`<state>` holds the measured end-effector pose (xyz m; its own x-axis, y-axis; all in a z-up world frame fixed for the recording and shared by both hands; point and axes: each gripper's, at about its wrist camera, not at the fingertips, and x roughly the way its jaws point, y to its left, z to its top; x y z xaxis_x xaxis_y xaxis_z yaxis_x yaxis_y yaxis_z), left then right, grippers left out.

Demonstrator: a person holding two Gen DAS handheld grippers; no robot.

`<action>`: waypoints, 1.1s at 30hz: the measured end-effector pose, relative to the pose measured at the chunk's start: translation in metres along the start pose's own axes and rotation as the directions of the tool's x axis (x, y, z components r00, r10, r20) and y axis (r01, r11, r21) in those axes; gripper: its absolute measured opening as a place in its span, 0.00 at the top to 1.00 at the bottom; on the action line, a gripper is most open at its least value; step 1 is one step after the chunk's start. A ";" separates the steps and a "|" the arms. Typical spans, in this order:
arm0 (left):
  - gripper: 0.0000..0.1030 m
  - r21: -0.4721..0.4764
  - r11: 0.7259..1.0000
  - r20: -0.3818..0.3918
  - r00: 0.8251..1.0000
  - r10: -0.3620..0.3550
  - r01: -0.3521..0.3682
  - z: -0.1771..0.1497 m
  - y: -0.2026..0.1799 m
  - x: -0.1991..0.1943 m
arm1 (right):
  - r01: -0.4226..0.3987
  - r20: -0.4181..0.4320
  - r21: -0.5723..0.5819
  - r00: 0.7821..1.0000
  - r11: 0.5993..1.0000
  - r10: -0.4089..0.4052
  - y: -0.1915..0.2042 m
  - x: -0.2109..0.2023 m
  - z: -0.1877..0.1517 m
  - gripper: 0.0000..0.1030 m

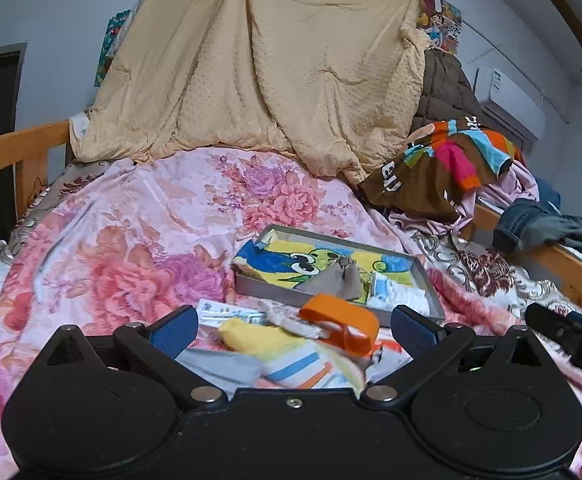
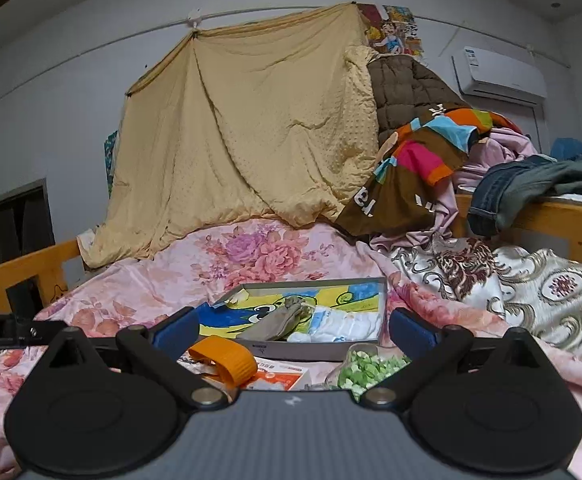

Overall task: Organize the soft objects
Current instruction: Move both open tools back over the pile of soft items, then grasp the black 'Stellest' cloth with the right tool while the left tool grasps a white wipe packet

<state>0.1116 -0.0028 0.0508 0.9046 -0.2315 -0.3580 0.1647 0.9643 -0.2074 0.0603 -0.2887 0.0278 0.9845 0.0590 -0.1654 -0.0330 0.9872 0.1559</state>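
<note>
Grey tray [image 2: 311, 350] on floral bed [image 2: 139, 292]; both tools, left tool [image 1: 293, 326] and right tool [image 2: 291, 326], gape wide, empty. Left tool's side reads "obot.AI" in right view.

1. Blurred in the left wrist view: striped cloth [image 1: 291, 368] and yellow piece [image 1: 251, 338], partly hidden behind left gripper [image 1: 293, 322].
2. Cut off by the right edge: right gripper [image 1: 571, 334].
3. Half hidden behind the right gripper's body: green-patterned item [image 2: 367, 368], unidentifiable.
</note>
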 end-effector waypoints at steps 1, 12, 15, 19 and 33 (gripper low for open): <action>0.01 0.000 1.000 -0.002 1.000 -0.003 0.003 -0.002 0.003 -0.002 | 0.004 -0.004 0.004 1.000 1.000 -0.004 -0.002 -0.002 -0.001 0.00; 0.01 0.298 0.946 -0.104 0.990 -0.098 0.125 -0.024 -0.004 0.001 | -0.021 -0.222 -0.083 0.975 0.996 0.002 0.015 0.012 -0.026 0.00; 0.01 0.334 0.924 -0.145 0.979 -0.145 0.186 -0.031 -0.006 0.007 | -0.026 -0.256 -0.095 0.967 0.995 0.000 0.020 0.016 -0.031 0.00; 0.01 0.369 0.898 -0.182 0.966 -0.183 0.239 -0.037 -0.010 0.015 | -0.029 -0.308 -0.090 0.951 0.995 -0.001 0.021 0.025 -0.036 0.00; 0.01 0.393 0.865 -0.253 0.941 -0.225 0.313 -0.045 -0.013 0.054 | -0.042 -0.441 -0.155 0.897 0.987 -0.031 0.028 0.055 -0.057 0.00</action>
<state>0.1404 -0.0335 -0.0072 0.7142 -0.4676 -0.5208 0.5798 0.8120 0.0660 0.1039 -0.2493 -0.0324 0.8078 0.0877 -0.5829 -0.1006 0.9949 0.0102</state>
